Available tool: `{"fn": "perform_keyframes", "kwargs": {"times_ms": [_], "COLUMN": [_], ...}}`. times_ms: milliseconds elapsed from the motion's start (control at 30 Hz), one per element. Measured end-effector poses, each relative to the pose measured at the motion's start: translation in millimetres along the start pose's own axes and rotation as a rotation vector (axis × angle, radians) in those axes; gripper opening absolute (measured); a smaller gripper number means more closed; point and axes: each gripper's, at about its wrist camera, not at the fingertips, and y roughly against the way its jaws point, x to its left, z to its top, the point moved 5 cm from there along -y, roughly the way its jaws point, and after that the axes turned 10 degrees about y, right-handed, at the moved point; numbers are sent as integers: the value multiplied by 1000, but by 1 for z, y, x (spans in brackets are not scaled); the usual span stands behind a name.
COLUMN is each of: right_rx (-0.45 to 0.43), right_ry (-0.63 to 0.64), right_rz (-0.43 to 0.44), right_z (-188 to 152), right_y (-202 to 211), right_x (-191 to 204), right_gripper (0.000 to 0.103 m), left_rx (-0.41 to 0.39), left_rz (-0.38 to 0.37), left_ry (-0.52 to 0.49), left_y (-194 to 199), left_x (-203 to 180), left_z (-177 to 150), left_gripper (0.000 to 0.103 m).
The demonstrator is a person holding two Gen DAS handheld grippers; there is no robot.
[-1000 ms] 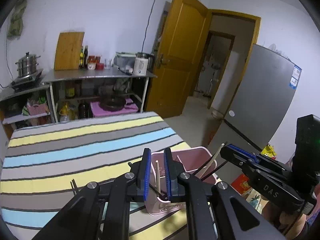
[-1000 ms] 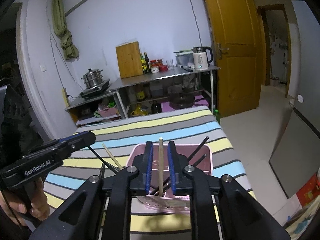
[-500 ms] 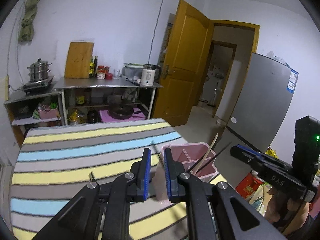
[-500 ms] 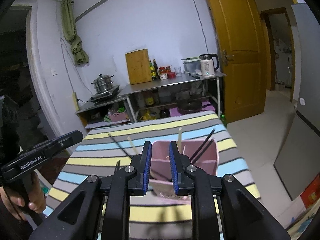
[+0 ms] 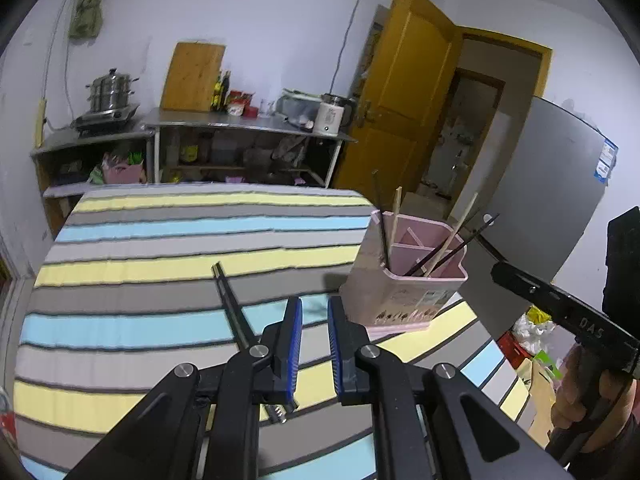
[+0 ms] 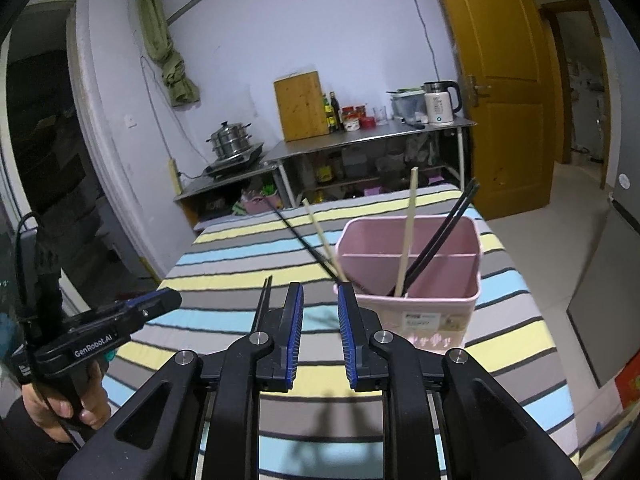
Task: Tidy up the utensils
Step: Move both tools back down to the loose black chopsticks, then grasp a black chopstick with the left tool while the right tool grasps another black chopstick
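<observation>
A pink divided holder stands near the right edge of the striped table. Pale wooden chopsticks and black chopsticks lean inside it. A pair of black chopsticks lies flat on the cloth, just left of both grippers' fingers. My left gripper hovers left of the holder, its jaws drawn close and empty. My right gripper faces the holder's near left corner, open, with nothing between its pads. Each view shows the other gripper in a hand.
Beyond the table stands a steel shelf with a kettle, bottles and a cutting board; a pot sits on a low stand. A yellow door and a grey fridge are to the right. Floor drops off past the holder.
The right gripper let go of a pale chopstick, which now stands in the holder, and drew back. The left gripper moved left and down, so the holder shifted to its right.
</observation>
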Motion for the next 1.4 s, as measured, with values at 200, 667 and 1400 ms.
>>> {"fn": "perform_keyframes", "kwargs": {"times_ms": [200,667,1400], "right_rx": [28,152,268], "right_ry": [18,37,23], "right_rz": [34,92,128], "right_z": [-12,-46,-76], "right_y": [-11,-64,-117], "right_x": [16,38,44], "right_gripper": [18,18,18], "left_rx": [22,126,156], "left_rz": [33,131,221], "left_ry": [42,132,111], "left_y": [-3,-68,-142], "left_x": [21,73,96], "left_z": [-13,-40,-46], "left_gripper": [12,21,16]}}
